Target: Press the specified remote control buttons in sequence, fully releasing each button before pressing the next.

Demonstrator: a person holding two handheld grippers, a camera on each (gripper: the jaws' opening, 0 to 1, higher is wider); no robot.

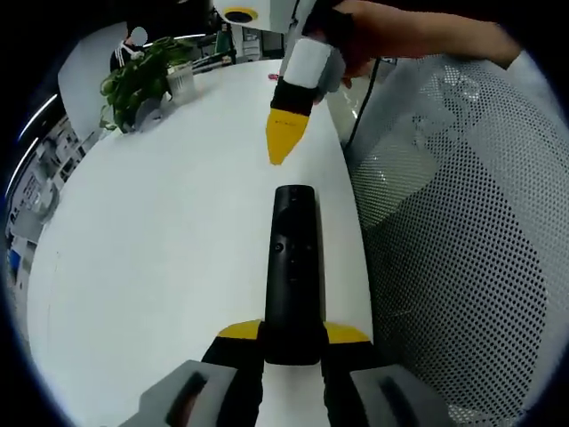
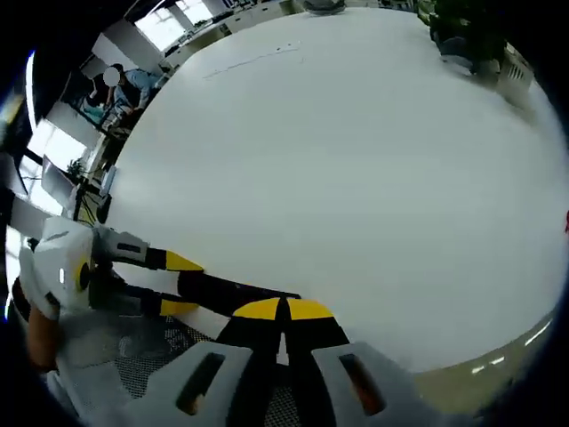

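Fingers of left gripper [image 1: 293, 334] clamp remote [image 1: 292, 267] near table [image 1: 160, 240] edge; right gripper [image 2: 284, 310] closed.

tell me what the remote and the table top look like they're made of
The remote, held between the left gripper jaws, looks like matte black plastic: dark, even surface with only soft highlights and small moulded buttons. The table looks like smooth white laminate or painted board, showing a faint sheen and no grain; the exact material is unclear.
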